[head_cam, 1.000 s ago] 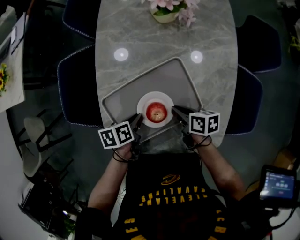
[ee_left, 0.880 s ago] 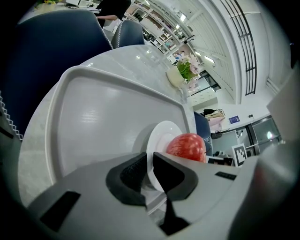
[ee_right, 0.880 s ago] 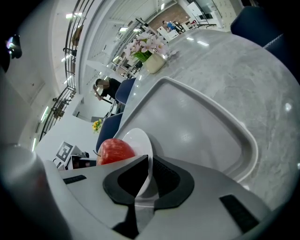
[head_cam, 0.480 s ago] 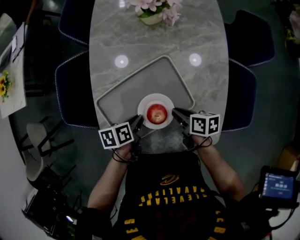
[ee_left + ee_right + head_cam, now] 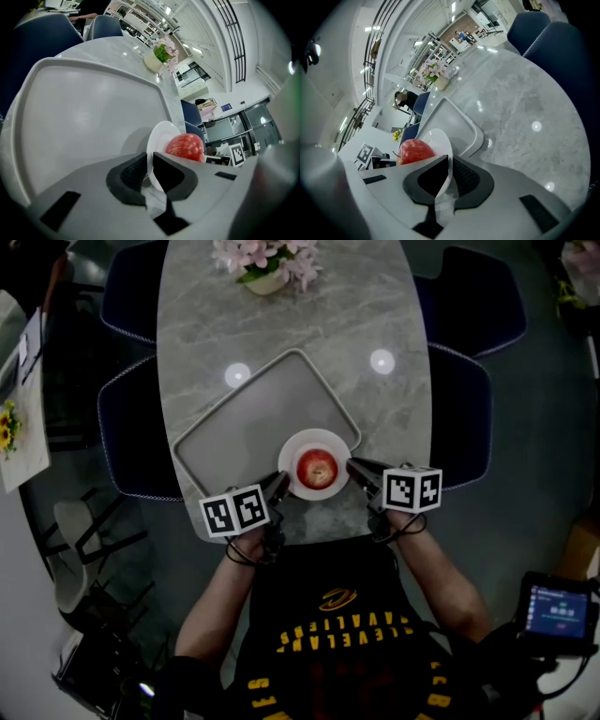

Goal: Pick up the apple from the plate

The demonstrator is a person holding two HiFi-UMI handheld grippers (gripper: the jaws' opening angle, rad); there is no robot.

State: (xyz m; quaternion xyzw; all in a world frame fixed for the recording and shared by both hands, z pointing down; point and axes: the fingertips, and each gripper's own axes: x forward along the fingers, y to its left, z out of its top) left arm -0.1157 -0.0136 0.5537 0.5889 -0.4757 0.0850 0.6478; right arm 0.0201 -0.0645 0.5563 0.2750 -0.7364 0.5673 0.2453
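left gripper (image 5: 278, 484): clenched on the rim of the white plate (image 5: 293, 447). in the left gripper view the thin rim runs between the two dark pads (image 5: 125, 174), with both pads pressing on it. in the head view this grip sits at about 8 o'clock on the plate.

right gripper (image 5: 353, 466): likewise clamped on the plate's rim, at about 3 o'clock. in the right gripper view the rim passes between the pads, gripped from both sides.

apple (image 5: 317, 468): red, resting at the centre of the plate, between my two grippers. neither gripper touches it; each holds only the plate. from the left gripper the apple lies just past the jaws toward 2 o'clock; from the right gripper, just past the jaws toward 10 o'clock.

plate position: over the 5 o'clock corner of the grey tray (image 5: 239, 418), partly overlapping its raised edge. i cannot tell whether the plate rests on the tray or is clear of it.

surroundings: the tray lies askew on a grey marbled table (image 5: 366, 315). a pot of pink flowers (image 5: 265, 263) stands at the table's 12 o'clock end, well apart from the plate.
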